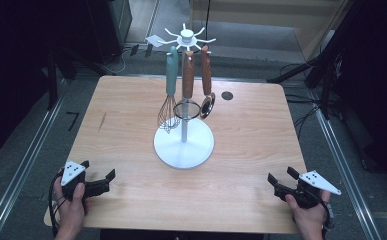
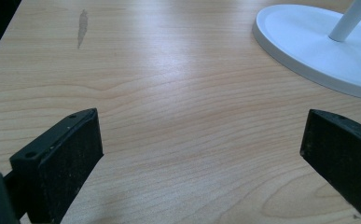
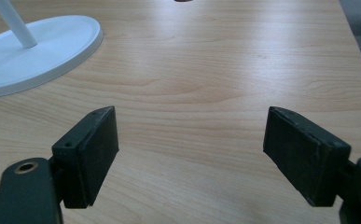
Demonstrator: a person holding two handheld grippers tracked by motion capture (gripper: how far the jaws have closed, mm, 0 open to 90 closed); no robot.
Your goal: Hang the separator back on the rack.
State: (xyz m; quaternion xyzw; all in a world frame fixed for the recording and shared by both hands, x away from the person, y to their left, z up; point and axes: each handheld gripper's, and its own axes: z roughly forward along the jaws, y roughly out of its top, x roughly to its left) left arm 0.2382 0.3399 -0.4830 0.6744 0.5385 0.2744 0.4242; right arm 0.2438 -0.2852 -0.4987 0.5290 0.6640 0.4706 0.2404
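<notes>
Both grippers sat idle and wide open at the near edge of the table (image 1: 131, 195), nothing yet picked.

Left gripper (image 1: 101, 181), at about seven o'clock from the rack (image 1: 184, 142), had its jaws spread wide and empty over bare wood, aimed toward the rack's white base at its one o'clock. Moving right along the hooks at the top of the rack: a whisk (image 1: 169, 95) with a teal handle, a small strainer (image 1: 187, 90) with a brown handle, and a spoon (image 1: 207, 85) with a brown handle all hung upright, close together. Right gripper (image 1: 280, 181), at about five o'clock from the rack, was likewise wide apart and empty, well apart from the utensils. The work looked to be at its start; the next move probably called for one gripper to travel forward and rise, then line up squarely on a handle so it could lift clear of its hook without swinging its neighbours.
</notes>
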